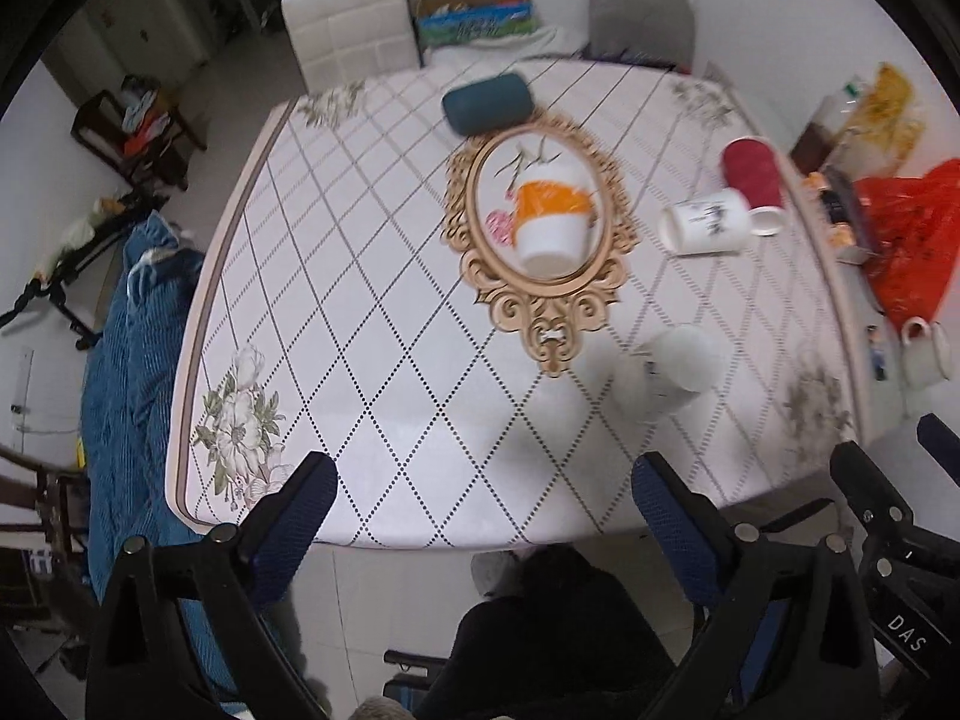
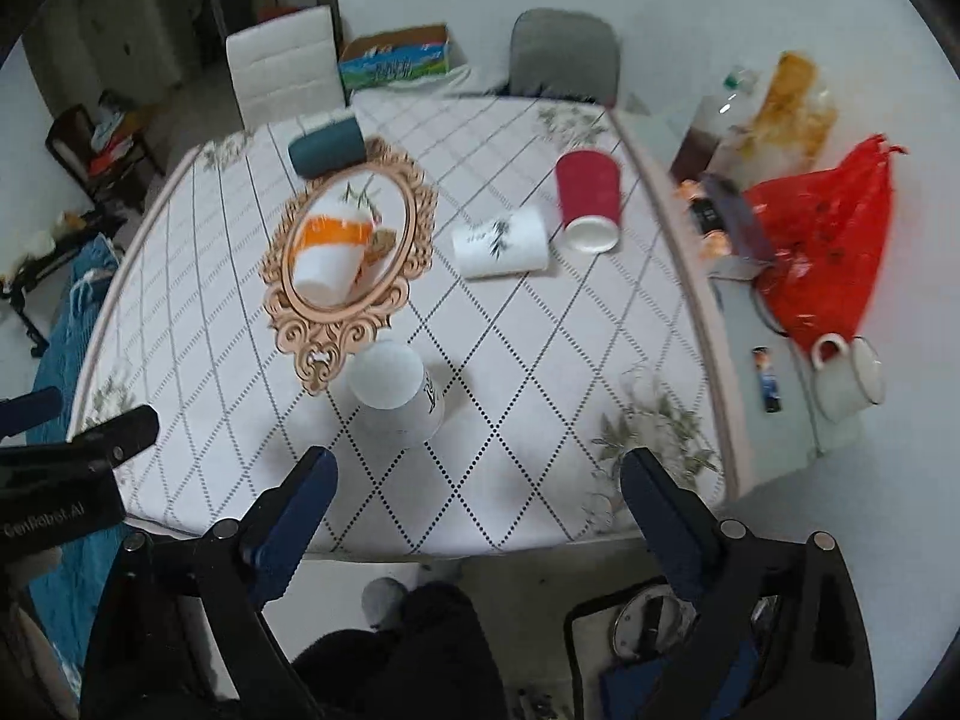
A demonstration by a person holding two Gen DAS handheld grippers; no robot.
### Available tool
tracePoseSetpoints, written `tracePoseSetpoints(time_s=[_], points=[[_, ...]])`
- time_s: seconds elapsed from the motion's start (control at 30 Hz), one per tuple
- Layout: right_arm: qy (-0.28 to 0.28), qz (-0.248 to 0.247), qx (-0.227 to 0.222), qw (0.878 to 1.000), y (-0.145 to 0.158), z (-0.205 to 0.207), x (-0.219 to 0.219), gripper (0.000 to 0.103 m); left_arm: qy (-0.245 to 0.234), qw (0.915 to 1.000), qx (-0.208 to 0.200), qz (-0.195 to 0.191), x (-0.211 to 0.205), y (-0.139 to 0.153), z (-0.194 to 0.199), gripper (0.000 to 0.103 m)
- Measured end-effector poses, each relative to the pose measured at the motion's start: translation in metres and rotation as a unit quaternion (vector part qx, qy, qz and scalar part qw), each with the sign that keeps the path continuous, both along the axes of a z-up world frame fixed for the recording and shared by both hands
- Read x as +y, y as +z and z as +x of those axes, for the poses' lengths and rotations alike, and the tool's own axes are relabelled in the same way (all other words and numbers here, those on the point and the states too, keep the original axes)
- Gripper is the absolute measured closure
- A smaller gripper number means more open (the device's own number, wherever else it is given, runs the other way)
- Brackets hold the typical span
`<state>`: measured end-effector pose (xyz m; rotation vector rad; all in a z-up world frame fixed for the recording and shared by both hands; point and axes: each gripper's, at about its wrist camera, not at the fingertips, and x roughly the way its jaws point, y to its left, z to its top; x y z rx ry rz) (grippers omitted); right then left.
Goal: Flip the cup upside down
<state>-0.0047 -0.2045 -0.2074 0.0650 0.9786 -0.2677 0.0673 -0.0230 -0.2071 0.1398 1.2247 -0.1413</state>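
A white paper cup (image 2: 393, 393) stands upside down near the table's front edge; it shows blurred in the left wrist view (image 1: 678, 369). An orange-and-white cup (image 1: 551, 217) (image 2: 329, 252) lies inside an ornate oval frame (image 1: 540, 312) (image 2: 336, 324). A white printed cup (image 1: 708, 229) (image 2: 501, 243) lies on its side, beside a red cup (image 1: 753, 180) (image 2: 588, 198). A dark teal cup (image 1: 487, 102) (image 2: 327, 147) lies at the back. My left gripper (image 1: 480, 516) and right gripper (image 2: 477, 504) are open and empty, above the front edge.
A red plastic bag (image 2: 822, 246), bottles and an enamel mug (image 2: 852, 378) sit on a side surface to the right. Two chairs (image 2: 282, 66) and a box (image 2: 396, 54) stand behind the table. Blue cloth (image 1: 132, 360) hangs at the left.
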Motion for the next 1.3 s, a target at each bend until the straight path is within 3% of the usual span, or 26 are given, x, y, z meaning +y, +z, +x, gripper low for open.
tracePoseSetpoints(time_s=[0.23,0.63,0.9,1.3], points=[[-0.014,0.005,-0.036,0.999,0.052,-0.048,0.004,0.006,-0.015,0.9991,-0.036,-0.016,0.004,0.053,-0.037,0.003],[0.005,0.004,-0.080,0.997,0.139,-0.112,0.002,0.005,0.015,0.9938,-0.104,-0.038,0.011,0.140,-0.084,0.002],[0.022,0.004,-0.095,0.995,0.175,-0.133,0.009,0.005,0.021,0.9920,-0.115,-0.048,0.010,0.165,-0.103,0.002],[0.023,0.002,-0.103,0.994,0.195,-0.146,0.008,0.005,0.021,0.9917,-0.117,-0.050,0.008,0.177,-0.116,0.002]])
